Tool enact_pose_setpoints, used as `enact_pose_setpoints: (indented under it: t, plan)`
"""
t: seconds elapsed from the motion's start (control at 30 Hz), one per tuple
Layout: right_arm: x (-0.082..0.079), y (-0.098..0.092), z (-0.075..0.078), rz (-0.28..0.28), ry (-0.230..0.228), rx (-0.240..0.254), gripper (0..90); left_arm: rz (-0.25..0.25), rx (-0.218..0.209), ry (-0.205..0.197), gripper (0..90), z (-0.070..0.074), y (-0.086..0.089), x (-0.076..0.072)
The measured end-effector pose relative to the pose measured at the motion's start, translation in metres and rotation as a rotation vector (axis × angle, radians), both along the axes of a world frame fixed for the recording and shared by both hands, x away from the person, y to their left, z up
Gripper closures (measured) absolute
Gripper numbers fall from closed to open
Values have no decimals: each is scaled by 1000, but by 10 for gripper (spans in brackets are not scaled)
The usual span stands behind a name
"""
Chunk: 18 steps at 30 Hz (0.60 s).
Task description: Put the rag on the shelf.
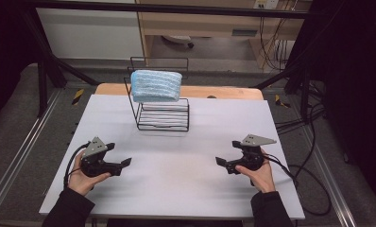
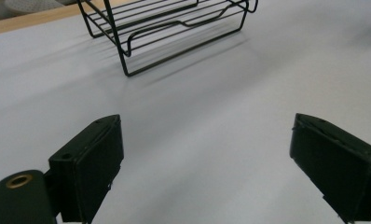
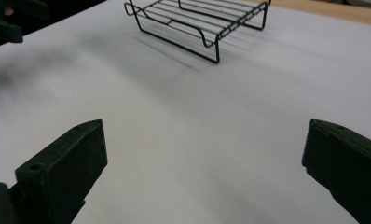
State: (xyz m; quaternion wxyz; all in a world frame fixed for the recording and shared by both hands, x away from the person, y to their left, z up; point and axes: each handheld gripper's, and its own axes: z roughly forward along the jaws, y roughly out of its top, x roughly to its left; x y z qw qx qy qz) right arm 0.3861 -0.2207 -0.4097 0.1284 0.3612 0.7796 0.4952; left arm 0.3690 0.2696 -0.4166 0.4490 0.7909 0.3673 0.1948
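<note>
One folded blue towel [image 1: 156, 86] was noted on one wire rack [image 1: 163, 115] at 12 o'clock, long axis left-right; left gripper [image 1: 125, 162] and right gripper [image 1: 220, 161] jaws were held wide, empty.

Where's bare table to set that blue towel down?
Bare white table runs wide between the left gripper and right gripper, up to the wire rack. Strips beside the rack are free too. Crowded only at the rack, where the blue towel sits.

We see a light blue towel [image 1: 156, 86] with paler stripes across it, on a black wire rack [image 1: 163, 115]. The table [image 1: 176, 189] is pale grey-white, with a light wood edge at the far side. Both grippers, left [image 1: 125, 162] and right [image 1: 220, 161], are black with grey top plates.
</note>
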Motion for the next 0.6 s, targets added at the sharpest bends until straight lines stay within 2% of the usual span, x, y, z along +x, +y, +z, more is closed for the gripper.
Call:
enact_pose_setpoints:
  t: [0.13, 0.2, 0.33, 0.5, 0.6]
  plan:
    - [-5, -11, -14, -8, 34, -18, 7, 4, 21, 12, 99, -8, 5, -3]
    - [-8, -16, -20, -7, 48, -28, 7, 6, 19, 23, 99, -12, 8, -4]
    - [-13, -26, -29, -18, 69, -29, 7, 3, 34, 38, 99, -20, 11, -8]
    - [-17, -32, -34, -24, 84, -38, 7, -6, 49, 46, 99, -27, 12, -10]
    - [-18, -32, -34, -19, 77, -41, 7, -10, 57, 51, 99, -30, 12, -11]
